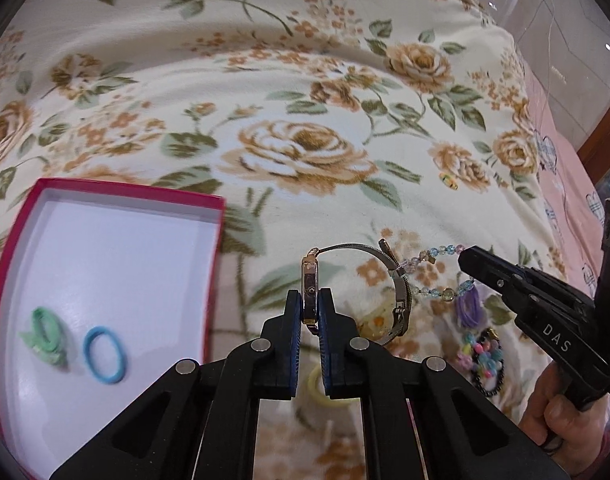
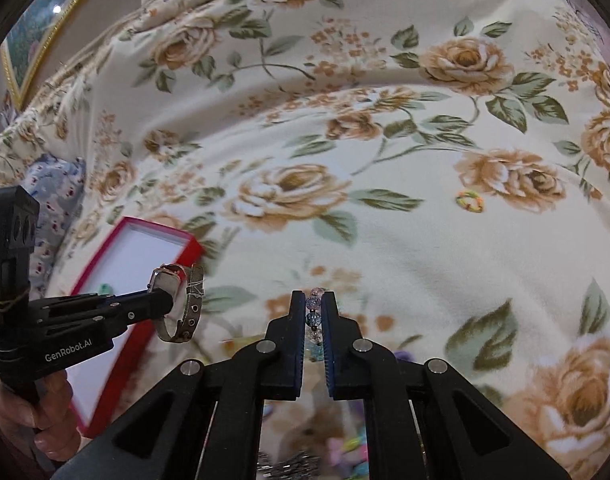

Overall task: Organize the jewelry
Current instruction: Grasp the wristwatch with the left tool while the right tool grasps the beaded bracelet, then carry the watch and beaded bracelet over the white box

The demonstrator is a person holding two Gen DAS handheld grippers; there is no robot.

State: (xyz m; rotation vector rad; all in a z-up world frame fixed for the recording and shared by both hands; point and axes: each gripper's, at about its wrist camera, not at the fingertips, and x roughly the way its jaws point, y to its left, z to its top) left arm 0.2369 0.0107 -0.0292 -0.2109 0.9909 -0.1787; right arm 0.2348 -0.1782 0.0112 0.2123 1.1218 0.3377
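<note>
Left hand-held gripper (image 1: 309, 312) clamped, right hand-held gripper (image 2: 314, 312) clamped

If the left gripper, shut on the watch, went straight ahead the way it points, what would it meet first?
Probably only the floral blanket. The left gripper holds the watch; the red box sits off to its left, though depth is unclear.

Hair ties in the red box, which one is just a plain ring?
The blue hair tie, a smooth plain loop on the box floor. The green hair tie beside it is bunched and frilly.
</note>
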